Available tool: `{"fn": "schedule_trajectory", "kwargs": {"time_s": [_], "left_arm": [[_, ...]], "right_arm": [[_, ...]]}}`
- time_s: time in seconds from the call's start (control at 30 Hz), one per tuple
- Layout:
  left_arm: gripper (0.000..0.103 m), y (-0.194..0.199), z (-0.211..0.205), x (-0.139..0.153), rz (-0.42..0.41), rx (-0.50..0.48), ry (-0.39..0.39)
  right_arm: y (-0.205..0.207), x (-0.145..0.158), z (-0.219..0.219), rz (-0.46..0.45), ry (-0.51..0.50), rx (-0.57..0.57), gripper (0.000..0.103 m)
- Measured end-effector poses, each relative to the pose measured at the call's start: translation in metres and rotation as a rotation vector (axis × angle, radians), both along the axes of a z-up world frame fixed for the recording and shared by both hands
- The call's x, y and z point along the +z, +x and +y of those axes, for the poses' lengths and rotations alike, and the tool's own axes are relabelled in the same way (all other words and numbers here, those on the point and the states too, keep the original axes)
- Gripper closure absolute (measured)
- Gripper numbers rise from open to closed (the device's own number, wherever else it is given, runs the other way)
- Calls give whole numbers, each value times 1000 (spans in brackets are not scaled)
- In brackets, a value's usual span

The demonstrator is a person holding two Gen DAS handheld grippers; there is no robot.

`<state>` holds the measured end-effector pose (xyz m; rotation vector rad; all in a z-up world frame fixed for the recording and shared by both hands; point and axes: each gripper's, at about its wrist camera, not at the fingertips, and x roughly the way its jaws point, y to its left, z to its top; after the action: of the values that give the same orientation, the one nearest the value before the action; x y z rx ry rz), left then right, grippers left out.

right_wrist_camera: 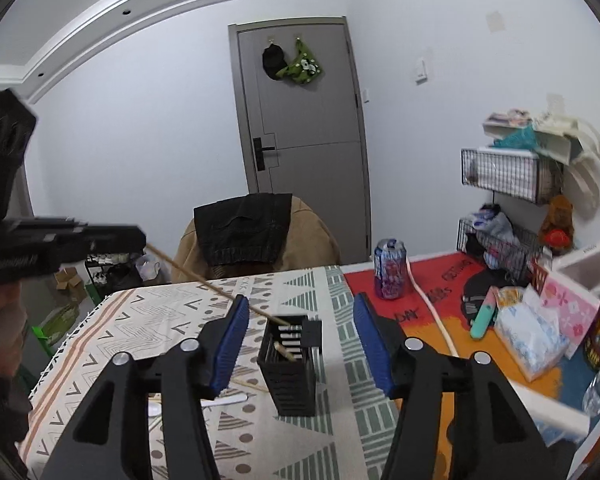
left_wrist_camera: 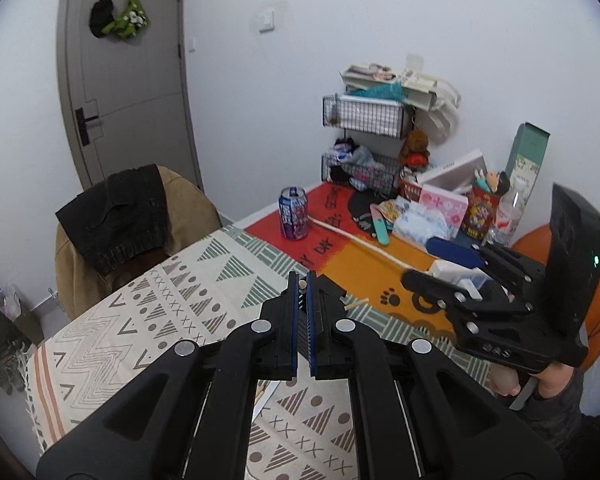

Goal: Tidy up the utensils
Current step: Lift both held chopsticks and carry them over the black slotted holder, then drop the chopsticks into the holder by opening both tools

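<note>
A black slotted utensil holder (right_wrist_camera: 294, 364) stands upright on the patterned tablecloth, between the fingers of my open, empty right gripper (right_wrist_camera: 300, 320). One wooden chopstick (right_wrist_camera: 284, 351) rests inside the holder. My left gripper (right_wrist_camera: 112, 236) is shut on another wooden chopstick (right_wrist_camera: 204, 282), which slants down with its tip at the holder's rim. In the left wrist view the left gripper (left_wrist_camera: 302, 282) pinches the chopstick's end (left_wrist_camera: 302, 285) between its blue pads, and the right gripper (left_wrist_camera: 440, 272) shows on the right. A white plastic spoon (right_wrist_camera: 224, 401) and a further chopstick (right_wrist_camera: 252, 386) lie on the cloth left of the holder.
A blue drink can (right_wrist_camera: 390, 270) stands on the red mat behind the holder. A tissue pack (right_wrist_camera: 530, 334), pink box (right_wrist_camera: 568, 304), teal tube (right_wrist_camera: 484, 316) and wire baskets (right_wrist_camera: 504, 176) crowd the right. A chair with a jacket (right_wrist_camera: 244, 236) is beyond the table's far edge.
</note>
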<state>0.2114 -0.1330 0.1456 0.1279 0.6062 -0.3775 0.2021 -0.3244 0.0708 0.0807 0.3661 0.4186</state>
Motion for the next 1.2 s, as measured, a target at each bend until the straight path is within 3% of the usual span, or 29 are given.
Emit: {"fn": "schedule_trajectory", "kwargs": {"time_s": [0.17,0.23,0.4,0.5,0.57,0.63,0.83,0.93,1.2], "left_arm": [[99,19,-7,-5,63,-35,39],[99,27,-13,-9,97,-48,72],[98,48,-27,-15,131,-68,108],[96,55,-27,-15,84,-19,104],[87,56,-21,-16,70,14,92],[53,51,-10,-18,44,41,69],[20,28,23,-34,1,95,47],[15,18,40,-42,-6,129,49],[14,-2,91,-73,39,219,3]], "right_arm": [[-11,-25,-14,12,47,-48,12],[-15,-38,-15,33,45,-54,7],[-20,-62,-15,88,43,-52,7],[-20,-74,-21,121,83,-77,7],[-20,-79,-27,134,100,-98,7],[-20,-83,-32,148,121,-118,7],[-21,-95,-34,187,132,-128,7],[-22,-98,-29,195,142,-118,7],[-25,-109,-17,218,158,-100,7]]}}
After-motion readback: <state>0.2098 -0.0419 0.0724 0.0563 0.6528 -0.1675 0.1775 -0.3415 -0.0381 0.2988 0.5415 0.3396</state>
